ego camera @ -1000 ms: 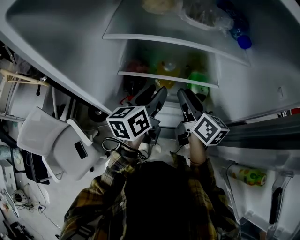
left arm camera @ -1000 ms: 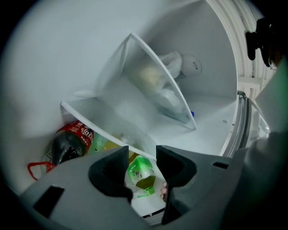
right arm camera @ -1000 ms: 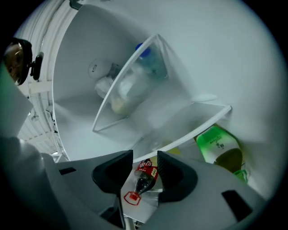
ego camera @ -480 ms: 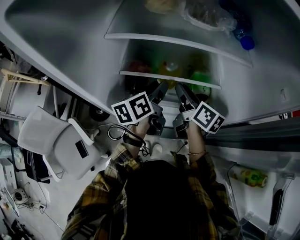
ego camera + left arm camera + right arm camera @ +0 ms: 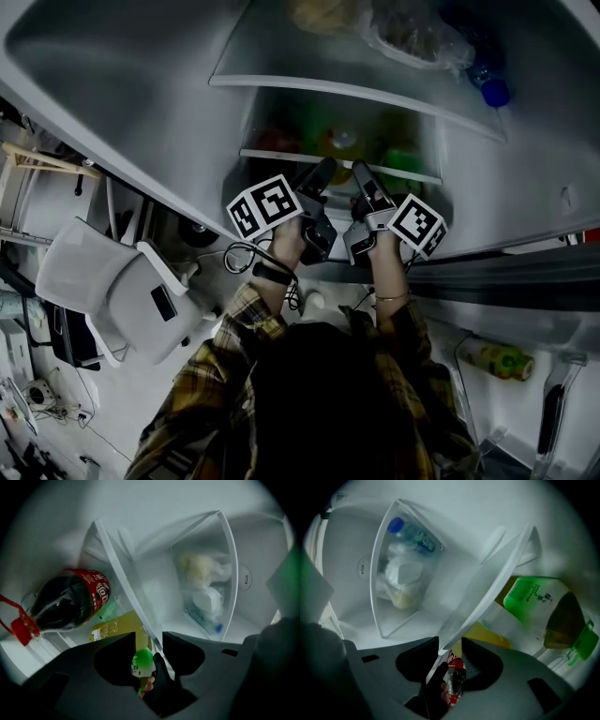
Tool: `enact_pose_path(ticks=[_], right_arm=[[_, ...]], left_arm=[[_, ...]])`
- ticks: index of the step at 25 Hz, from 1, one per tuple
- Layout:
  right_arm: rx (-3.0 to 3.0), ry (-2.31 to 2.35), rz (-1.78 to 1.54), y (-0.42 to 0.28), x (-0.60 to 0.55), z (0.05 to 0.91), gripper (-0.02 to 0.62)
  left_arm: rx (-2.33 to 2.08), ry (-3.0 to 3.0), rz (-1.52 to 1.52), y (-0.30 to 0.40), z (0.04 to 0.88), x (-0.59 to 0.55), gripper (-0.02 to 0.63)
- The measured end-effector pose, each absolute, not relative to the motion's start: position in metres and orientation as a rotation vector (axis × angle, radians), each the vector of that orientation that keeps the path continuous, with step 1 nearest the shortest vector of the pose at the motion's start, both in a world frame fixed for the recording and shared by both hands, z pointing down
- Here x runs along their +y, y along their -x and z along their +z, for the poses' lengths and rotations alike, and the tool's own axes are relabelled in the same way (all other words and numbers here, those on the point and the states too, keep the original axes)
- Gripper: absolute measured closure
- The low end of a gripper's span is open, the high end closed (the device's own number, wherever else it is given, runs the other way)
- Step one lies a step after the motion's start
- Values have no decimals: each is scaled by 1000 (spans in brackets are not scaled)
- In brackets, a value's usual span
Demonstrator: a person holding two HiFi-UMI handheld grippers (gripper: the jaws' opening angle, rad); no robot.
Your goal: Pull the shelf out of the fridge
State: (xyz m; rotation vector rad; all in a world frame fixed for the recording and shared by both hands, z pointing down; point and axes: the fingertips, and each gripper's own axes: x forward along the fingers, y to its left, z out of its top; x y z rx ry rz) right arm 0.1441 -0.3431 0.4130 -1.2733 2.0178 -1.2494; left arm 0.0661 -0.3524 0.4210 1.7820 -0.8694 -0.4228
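Note:
The lower glass shelf (image 5: 281, 154) with a white front trim sits inside the open fridge, bottles standing on it. Both grippers are at its front edge, side by side. In the left gripper view the shelf (image 5: 126, 578) runs down between the jaws of my left gripper (image 5: 150, 645), which are closed in on its trim. In the right gripper view the shelf (image 5: 487, 588) fills the narrow gap of my right gripper (image 5: 450, 646). From the head view the left gripper (image 5: 323, 171) and right gripper (image 5: 359, 172) touch the shelf's middle.
A cola bottle (image 5: 70, 602), a yellow drink (image 5: 117, 627) and a green-labelled tea bottle (image 5: 543, 606) rest on this shelf. The upper shelf (image 5: 347, 89) carries bagged food and a blue-capped bottle (image 5: 489, 89). A white chair (image 5: 112, 291) stands left; a door bin holds a bottle (image 5: 497, 358).
Both grippers have moved forward and up from below the fridge opening until their jaws reached the lower shelf's front edge.

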Motion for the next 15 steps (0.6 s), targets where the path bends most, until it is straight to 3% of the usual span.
enact_pose_path(ticks=[3, 7, 11, 15], right_arm=[[1961, 1220, -1272, -144, -349, 411, 440], [1894, 1145, -1304, -142, -354, 410, 446], [1859, 1122, -1314, -145, -358, 411, 507], [1813, 1051, -1324, -145, -361, 411, 522]], left_arm=[[-859, -1756, -467, -68, 419, -356, 430], [-842, -1698, -532, -67, 419, -360, 491], [-833, -1684, -576, -66, 416, -364, 526], [-808, -1677, -610, -67, 415, -365, 546]])
